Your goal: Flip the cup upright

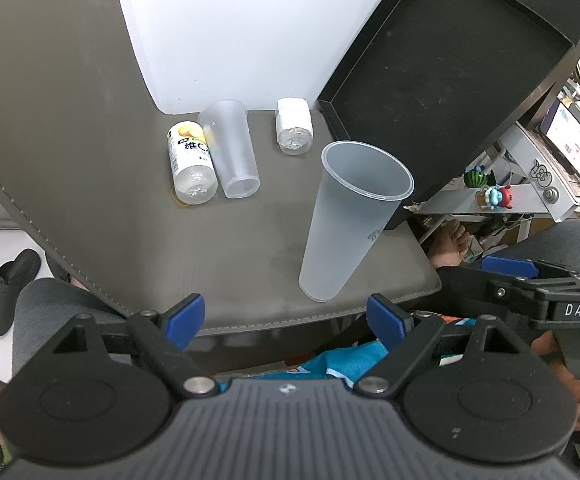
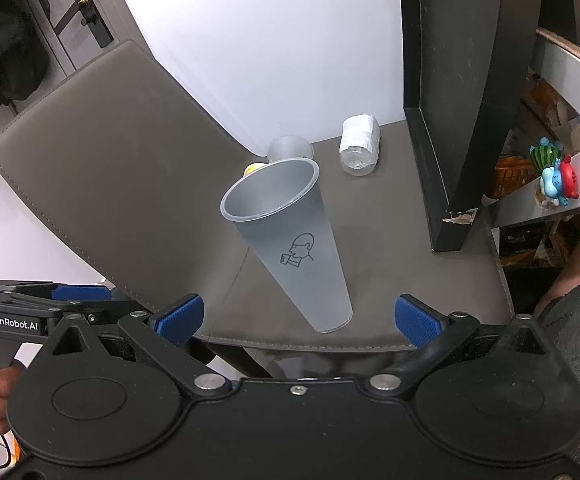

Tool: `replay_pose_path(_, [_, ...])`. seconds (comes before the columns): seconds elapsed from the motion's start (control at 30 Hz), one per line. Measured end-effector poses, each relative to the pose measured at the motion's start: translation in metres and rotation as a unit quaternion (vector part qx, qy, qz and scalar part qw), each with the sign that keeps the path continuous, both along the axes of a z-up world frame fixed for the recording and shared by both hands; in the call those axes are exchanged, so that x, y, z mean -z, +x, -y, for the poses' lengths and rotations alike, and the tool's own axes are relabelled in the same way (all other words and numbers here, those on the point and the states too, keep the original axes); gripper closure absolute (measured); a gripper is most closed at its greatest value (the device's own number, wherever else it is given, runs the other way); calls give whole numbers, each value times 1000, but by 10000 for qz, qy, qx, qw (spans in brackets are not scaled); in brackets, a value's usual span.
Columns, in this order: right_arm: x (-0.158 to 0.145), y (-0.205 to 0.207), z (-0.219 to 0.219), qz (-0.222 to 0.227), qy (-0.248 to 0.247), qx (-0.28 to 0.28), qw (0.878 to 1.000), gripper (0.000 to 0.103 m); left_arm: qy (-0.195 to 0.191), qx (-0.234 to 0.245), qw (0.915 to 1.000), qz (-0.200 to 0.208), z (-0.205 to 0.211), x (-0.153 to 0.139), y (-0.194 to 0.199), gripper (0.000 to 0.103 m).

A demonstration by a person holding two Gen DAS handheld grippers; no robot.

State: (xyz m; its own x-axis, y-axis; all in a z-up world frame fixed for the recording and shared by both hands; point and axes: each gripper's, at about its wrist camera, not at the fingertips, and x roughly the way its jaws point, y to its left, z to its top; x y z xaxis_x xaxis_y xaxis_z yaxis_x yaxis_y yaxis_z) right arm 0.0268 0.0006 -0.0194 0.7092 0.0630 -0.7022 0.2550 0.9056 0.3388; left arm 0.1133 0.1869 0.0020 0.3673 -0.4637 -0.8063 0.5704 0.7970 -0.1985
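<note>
Standing upright near chair seat [image 2: 430,280] front edge: frosted cup [image 2: 294,248], mouth up. Both hand-held grippers, left [image 1: 285,318] & right [image 2: 298,316], released, clear of cup; withdraw w/o nudging.

Left gripper [image 1: 285,318] and right gripper [image 2: 296,316] fingers spread wide, holding nothing

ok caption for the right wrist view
Open right gripper faces a frosted cup standing upright on a grey seat.

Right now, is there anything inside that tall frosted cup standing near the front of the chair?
The upright cup looks empty as far down as its mouth shows. Its very bottom is hidden by its own wall. It stands on the chair seat.
</note>
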Motion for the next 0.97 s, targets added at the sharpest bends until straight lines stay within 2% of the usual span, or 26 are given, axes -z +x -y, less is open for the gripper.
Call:
replay_pose_path(0.53, [2,1,-6,-88,-105,53,9999,0,-114,18,9999,11,-4,3,-1,16])
replay_pose_path(0.77, [0,-1,-6,-60,-120,72,9999,0,-17,159,9992,377,-3,-3,-7,16])
replay_pose_path(0.97, [-3,0,-9,17,-185,-63,9998,0,-36,287,9985,465,0,-4,-3,16])
